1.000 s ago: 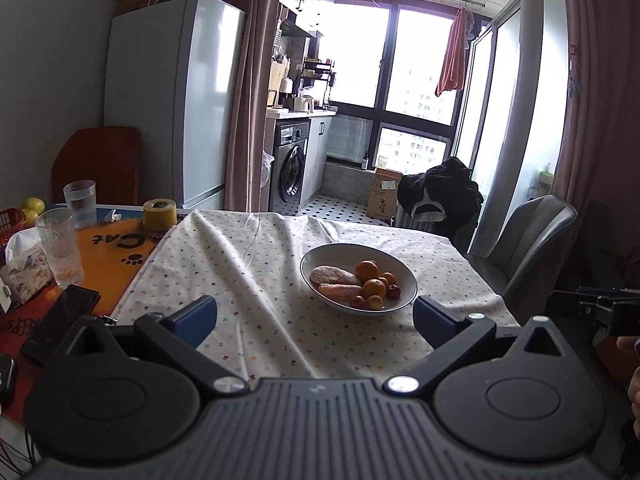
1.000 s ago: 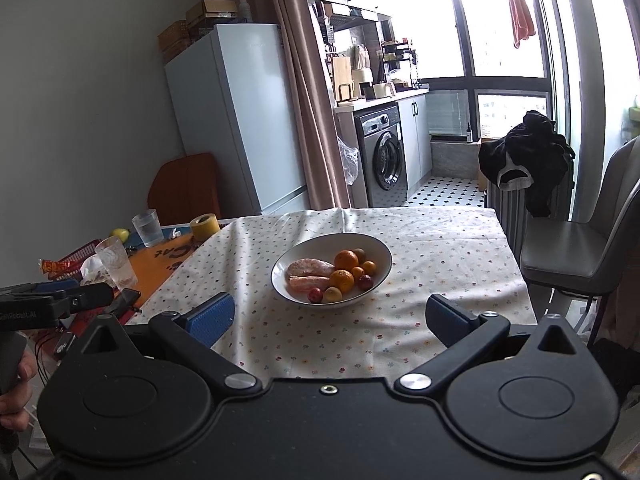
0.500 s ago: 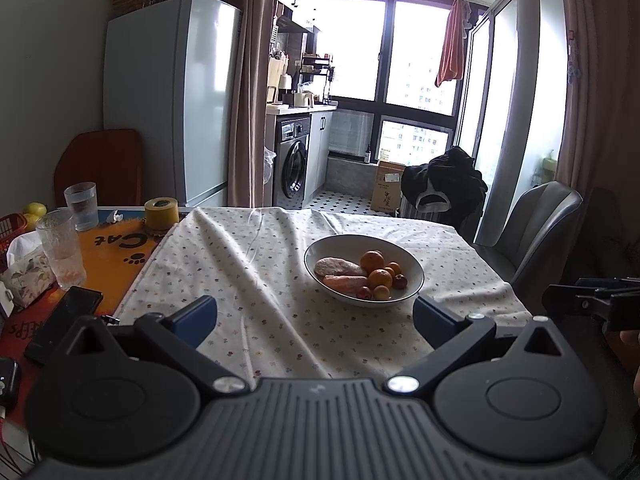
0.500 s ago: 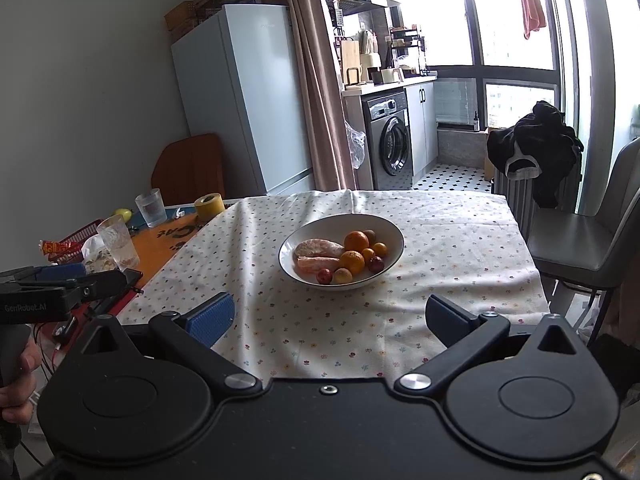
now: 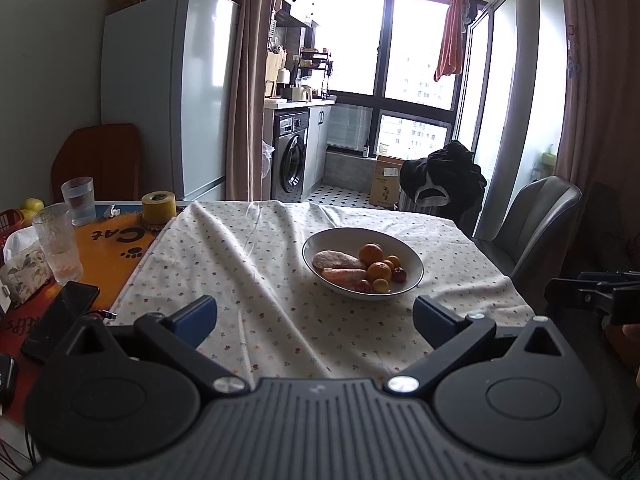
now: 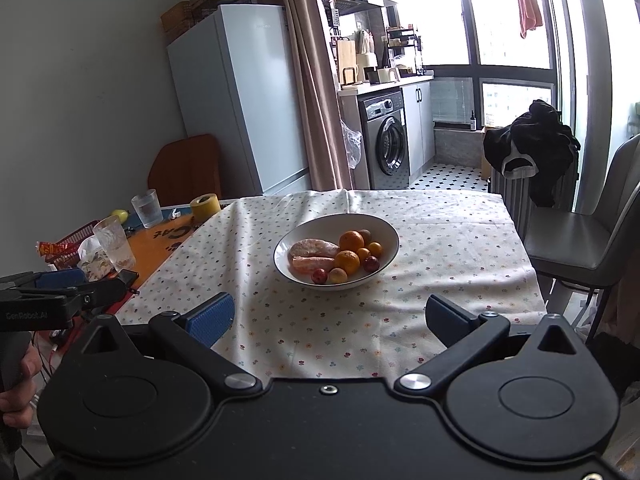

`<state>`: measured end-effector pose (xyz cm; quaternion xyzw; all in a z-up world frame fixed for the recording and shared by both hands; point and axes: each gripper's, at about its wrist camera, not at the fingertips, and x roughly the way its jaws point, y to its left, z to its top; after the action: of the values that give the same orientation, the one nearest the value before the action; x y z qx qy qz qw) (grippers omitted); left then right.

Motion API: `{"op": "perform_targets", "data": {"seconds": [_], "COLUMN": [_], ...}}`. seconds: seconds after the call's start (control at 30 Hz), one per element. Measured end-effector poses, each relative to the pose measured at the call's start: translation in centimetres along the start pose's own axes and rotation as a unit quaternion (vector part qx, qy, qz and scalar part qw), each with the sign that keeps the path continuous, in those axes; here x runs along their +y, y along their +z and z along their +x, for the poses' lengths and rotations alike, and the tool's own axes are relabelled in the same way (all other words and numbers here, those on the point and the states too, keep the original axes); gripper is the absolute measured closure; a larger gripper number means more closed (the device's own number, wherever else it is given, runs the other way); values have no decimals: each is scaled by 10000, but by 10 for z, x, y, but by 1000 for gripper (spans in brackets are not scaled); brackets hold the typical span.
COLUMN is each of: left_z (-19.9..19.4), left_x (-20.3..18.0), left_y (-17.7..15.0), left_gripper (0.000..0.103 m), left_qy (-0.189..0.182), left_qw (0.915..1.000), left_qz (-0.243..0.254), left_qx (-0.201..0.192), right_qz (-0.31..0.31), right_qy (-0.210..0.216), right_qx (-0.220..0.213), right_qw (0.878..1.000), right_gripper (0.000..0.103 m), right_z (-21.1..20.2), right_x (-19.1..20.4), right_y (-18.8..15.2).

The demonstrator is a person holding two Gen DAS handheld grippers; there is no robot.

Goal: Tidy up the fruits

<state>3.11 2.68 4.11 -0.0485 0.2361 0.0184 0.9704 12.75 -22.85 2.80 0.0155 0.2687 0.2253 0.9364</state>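
Note:
A white bowl (image 5: pixel 412 268) (image 6: pixel 384 232) stands on the flowered tablecloth (image 5: pixel 256 272) (image 6: pixel 440 248). In it lie two oranges (image 5: pixel 371 254) (image 6: pixel 351 240), peeled citrus pieces (image 5: pixel 338 261) (image 6: pixel 314 249), several small orange fruits and small red fruits (image 6: pixel 371 264). My left gripper (image 5: pixel 316 316) is open at the table's near edge, well short of the bowl, with nothing between its fingers. My right gripper (image 6: pixel 334 318) is open too, empty, just before the near edge. Each gripper shows at the side of the other's view.
On the orange mat (image 5: pixel 112 240) at left stand two glasses (image 5: pixel 58 240) (image 5: pixel 79 200), a yellow tape roll (image 5: pixel 159 207), a tissue pack (image 5: pixel 22 268) and a phone (image 5: pixel 60 316). A red basket (image 6: pixel 74 240) sits further left. A grey chair (image 5: pixel 536 224) (image 6: pixel 592 240) stands at the table's right.
Both grippers have tilted and drawn slightly toward the table, so the bowl sits a little lower and nearer in both views. Both stay open and empty.

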Motion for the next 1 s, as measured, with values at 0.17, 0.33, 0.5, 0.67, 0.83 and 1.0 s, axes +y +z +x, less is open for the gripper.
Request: {"op": "perform_targets", "data": {"seconds": [0.17,0.33,0.5,0.67,0.83,1.0], "left_z": [3,5,5,5,5,5], "left_x": [-1,-1,-1,-1,-1,-1], "left_y": [-2,-3,-4,-4,-4,-4], "left_gripper": [0,0,0,0,0,0], "left_qy": [7,4,4,19,15,13], "left_qw": [10000,10000,10000,10000,10000,10000], "left_qz": [23,34,35,48,45,51], "left_qx": [32,49,56,47,47,55], "right_qz": [-16,-7,-10,-13,-14,-16], "right_qy": [7,-5,-22,-19,-22,-26], "right_qx": [0,11,21,16,5,9], "right_qw": [10000,10000,10000,10000,10000,10000], "right_gripper": [0,0,0,0,0,0], "right_z": [0,0,2,2,2,2], "right_x": [1,0,0,-1,-2,-2], "right_y": [0,0,0,0,-1,-1]}}
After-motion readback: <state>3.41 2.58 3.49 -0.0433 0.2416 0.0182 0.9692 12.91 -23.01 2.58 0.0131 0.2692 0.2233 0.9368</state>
